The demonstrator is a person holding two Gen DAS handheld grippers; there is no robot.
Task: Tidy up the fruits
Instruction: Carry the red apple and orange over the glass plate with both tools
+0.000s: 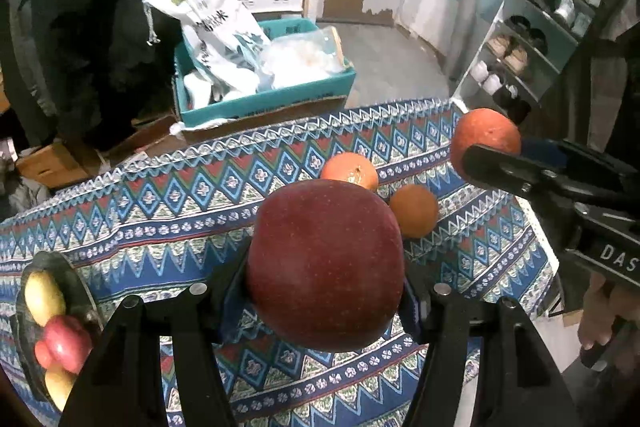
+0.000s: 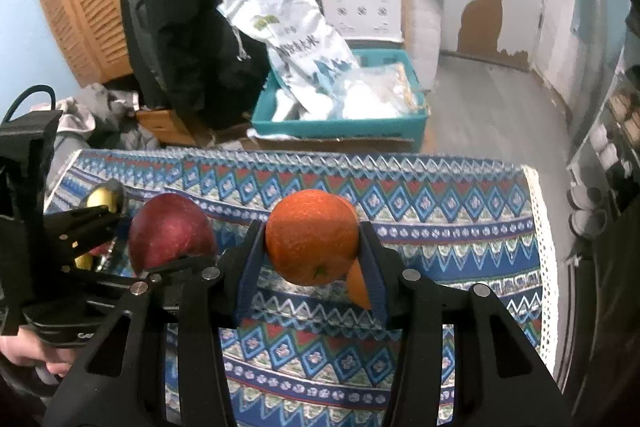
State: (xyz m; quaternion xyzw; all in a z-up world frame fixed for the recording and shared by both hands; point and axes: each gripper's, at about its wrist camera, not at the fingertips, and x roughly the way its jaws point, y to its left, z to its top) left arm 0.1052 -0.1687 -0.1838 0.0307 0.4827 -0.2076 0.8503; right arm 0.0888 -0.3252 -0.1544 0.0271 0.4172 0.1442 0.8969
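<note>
The left claw (image 1: 326,291) holds a big red apple (image 1: 325,265) tight. The right claw (image 2: 314,247) holds an orange (image 2: 312,242) above the worktop (image 2: 460,227).

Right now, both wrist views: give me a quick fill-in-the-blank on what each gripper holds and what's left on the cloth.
1. The left gripper is shut on a red ____.
2. The right gripper is shut on an ____.
3. In the left wrist view, ____ oranges lie loose on the patterned tablecloth.
4. The plate of yellow and red fruit sits at the cloth's ____ edge in that view.

Missing words: apple; orange; two; left
</note>
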